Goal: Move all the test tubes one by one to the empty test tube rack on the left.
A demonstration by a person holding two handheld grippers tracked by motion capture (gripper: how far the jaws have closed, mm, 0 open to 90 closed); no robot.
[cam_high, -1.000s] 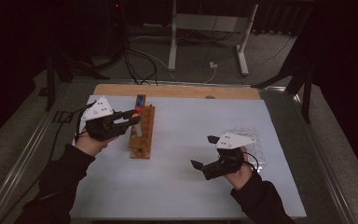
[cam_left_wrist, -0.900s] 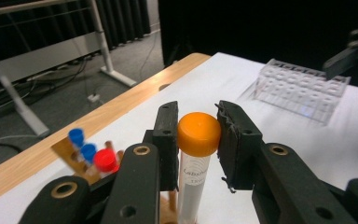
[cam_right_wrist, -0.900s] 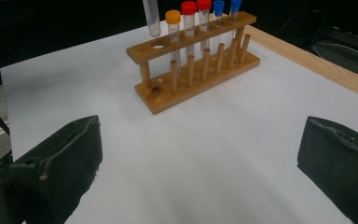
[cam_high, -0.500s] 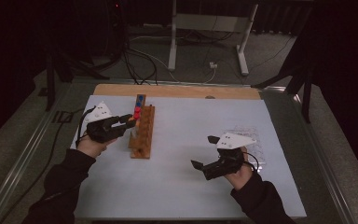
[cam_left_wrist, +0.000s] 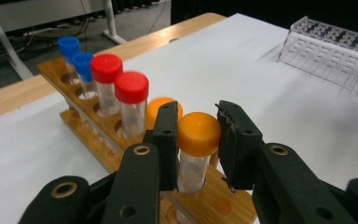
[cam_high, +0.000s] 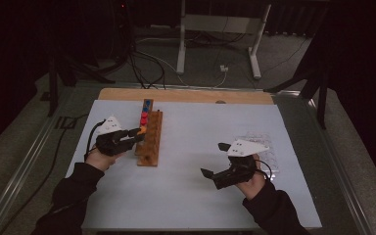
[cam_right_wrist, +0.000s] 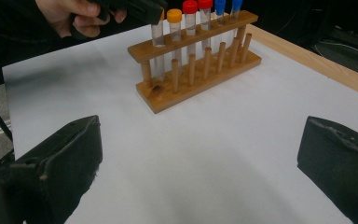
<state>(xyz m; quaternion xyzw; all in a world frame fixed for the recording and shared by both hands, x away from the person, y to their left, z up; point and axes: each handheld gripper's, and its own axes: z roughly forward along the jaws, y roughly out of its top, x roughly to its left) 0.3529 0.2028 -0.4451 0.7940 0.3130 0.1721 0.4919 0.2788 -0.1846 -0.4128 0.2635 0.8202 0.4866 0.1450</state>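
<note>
Left gripper view is showing the left gripper (cam_left_wrist: 196,140) closing its jaws around the orange-capped tube (cam_left_wrist: 197,145) sitting in the wooden rack (cam_left_wrist: 98,145), needing a straight upward lift next, while the right gripper (cam_high: 214,160) is waiting wide open.

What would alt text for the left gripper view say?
Two black jaws of the left gripper bracket the orange cap of a tube standing in a wooden rack. Behind it stand another orange-capped, two red-capped and two blue-capped tubes; a clear plastic rack sits farther off.
</note>
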